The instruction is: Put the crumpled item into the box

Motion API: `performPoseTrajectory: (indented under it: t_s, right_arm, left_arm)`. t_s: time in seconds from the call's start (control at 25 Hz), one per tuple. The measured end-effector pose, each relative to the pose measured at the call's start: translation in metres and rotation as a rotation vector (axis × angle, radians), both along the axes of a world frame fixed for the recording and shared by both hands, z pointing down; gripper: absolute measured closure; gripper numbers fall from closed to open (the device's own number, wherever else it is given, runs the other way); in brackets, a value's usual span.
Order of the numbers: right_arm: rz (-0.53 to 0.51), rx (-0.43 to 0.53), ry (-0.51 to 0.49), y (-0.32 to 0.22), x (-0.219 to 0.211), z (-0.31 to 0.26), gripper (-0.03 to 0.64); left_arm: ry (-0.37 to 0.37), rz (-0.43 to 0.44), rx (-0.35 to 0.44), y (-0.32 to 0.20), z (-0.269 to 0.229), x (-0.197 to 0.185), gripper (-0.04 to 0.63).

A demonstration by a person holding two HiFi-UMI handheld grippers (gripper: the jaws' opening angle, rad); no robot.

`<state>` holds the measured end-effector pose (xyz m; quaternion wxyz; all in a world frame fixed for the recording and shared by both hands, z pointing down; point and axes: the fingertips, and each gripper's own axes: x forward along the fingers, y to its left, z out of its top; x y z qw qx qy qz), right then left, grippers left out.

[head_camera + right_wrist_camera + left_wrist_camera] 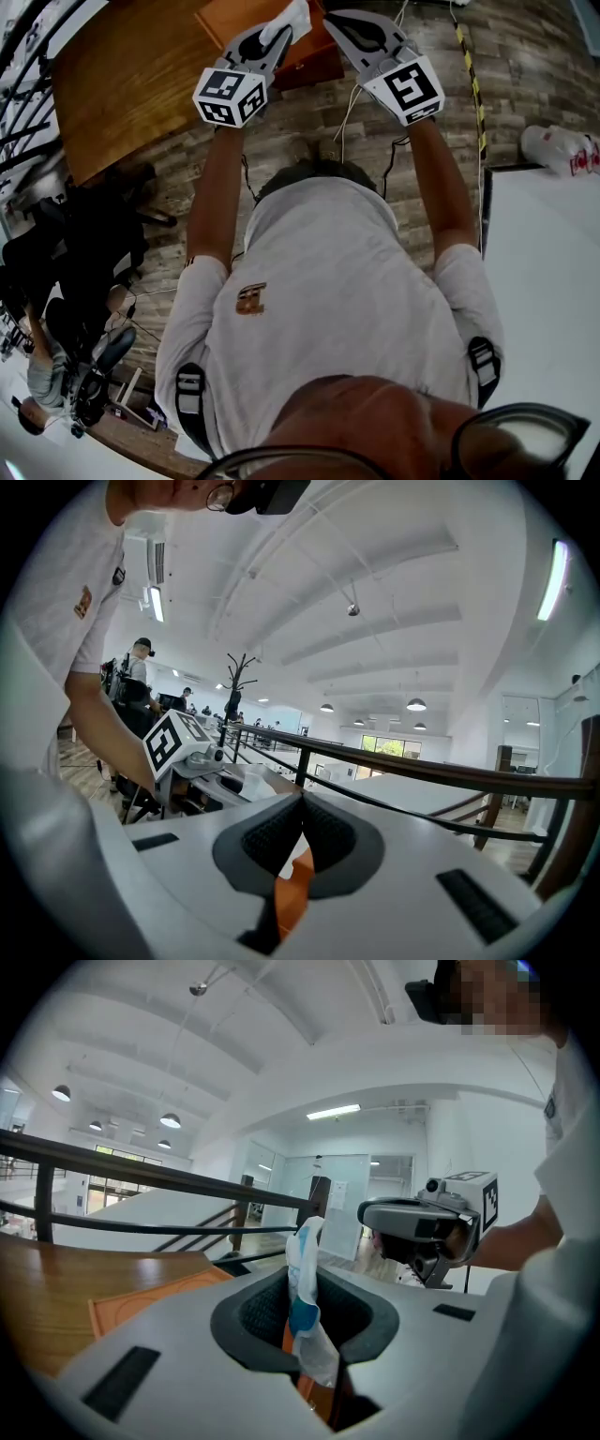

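Head view: wood table (122, 84) & orange box (317, 58), plank floor (525, 103).

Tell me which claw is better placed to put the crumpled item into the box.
Left. The left claw is shut on the crumpled item, and in the head view its tip lies over the orange box. The right claw has its jaws together with nothing between them.

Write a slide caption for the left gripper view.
Left gripper pinching a crumpled white-and-blue item in its fingers above the orange box, right gripper alongside.
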<state>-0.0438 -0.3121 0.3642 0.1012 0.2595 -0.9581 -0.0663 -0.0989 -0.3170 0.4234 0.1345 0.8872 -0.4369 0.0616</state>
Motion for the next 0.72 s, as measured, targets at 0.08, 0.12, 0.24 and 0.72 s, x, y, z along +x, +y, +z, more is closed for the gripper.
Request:
performPoseTrajectory:
  t_s: [0.08, 0.12, 0.24, 0.72]
  right_arm:
    - [0.002, -0.005, 0.002, -0.003, 0.001, 0.003, 0.584]
    - [0.002, -0.007, 0.004, -0.004, 0.001, 0.005, 0.584]
    - [0.002, -0.014, 0.010, -0.009, 0.002, 0.010, 0.584]
    - [0.008, -0.034, 0.026, -0.012, 0.006, 0.022, 0.584]
  left_arm:
    - [-0.008, 0.005, -0.018, -0.003, 0.008, 0.003, 0.520]
    - [-0.011, 0.008, -0.028, -0.005, 0.012, 0.004, 0.520]
    - [-0.023, 0.014, -0.060, -0.011, 0.022, 0.007, 0.520]
    - [-0.052, 0.027, -0.208, -0.025, 0.059, 0.011, 0.520]
